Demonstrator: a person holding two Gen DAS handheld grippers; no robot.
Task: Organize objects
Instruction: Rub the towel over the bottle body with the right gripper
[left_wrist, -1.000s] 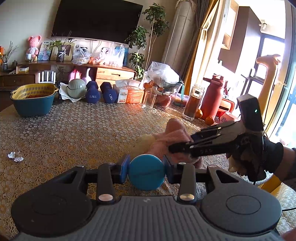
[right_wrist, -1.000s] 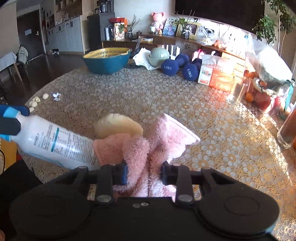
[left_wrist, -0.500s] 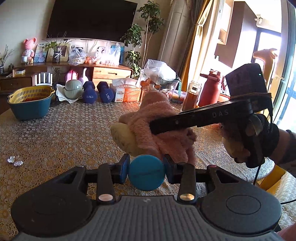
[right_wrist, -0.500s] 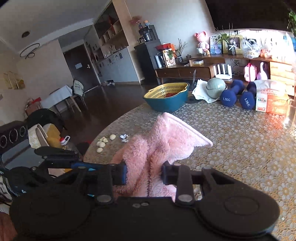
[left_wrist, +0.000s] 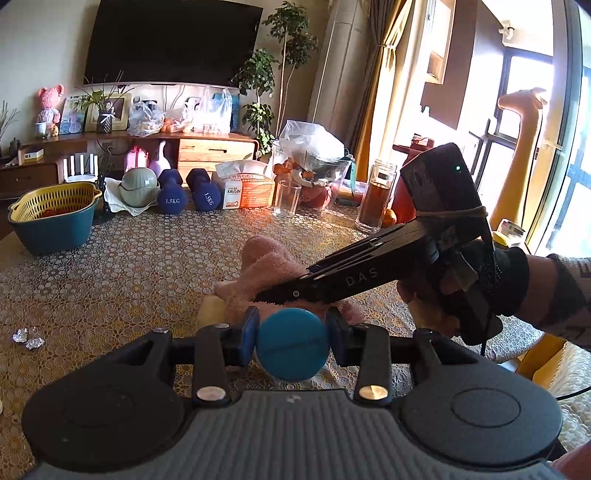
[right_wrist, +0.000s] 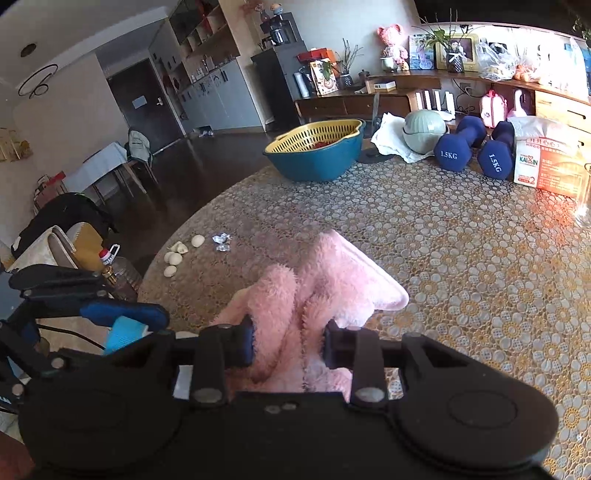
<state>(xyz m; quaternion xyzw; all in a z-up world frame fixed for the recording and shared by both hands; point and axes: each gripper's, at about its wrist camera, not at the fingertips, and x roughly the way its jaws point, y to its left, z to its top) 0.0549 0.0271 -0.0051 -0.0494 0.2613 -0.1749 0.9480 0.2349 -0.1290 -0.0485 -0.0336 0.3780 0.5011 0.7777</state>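
Observation:
My left gripper (left_wrist: 291, 338) is shut on the blue cap (left_wrist: 291, 349) of a white bottle; the bottle body is hidden below. In the right wrist view this gripper (right_wrist: 122, 317) shows at the left with the cap (right_wrist: 123, 330). My right gripper (right_wrist: 288, 343) is shut on a fluffy pink towel (right_wrist: 325, 280) bunched just above the table. In the left wrist view the right gripper (left_wrist: 280, 293) comes in from the right, over the towel (left_wrist: 266, 266). A pale yellow piece (left_wrist: 210, 310) shows under the towel.
The round table has a lace cloth (right_wrist: 461, 258). At its far side stand a blue and yellow basket (left_wrist: 51, 214), two blue dumbbells (left_wrist: 188, 195), a box (left_wrist: 247, 194), a glass (left_wrist: 286, 199) and a jar (left_wrist: 378, 199). Garlic cloves (right_wrist: 177, 254) and foil bits (right_wrist: 221, 242) lie near the left edge.
My right gripper has come back down with the pink towel, from raised to just above the table in front of my left gripper. The left gripper keeps the bottle cap.

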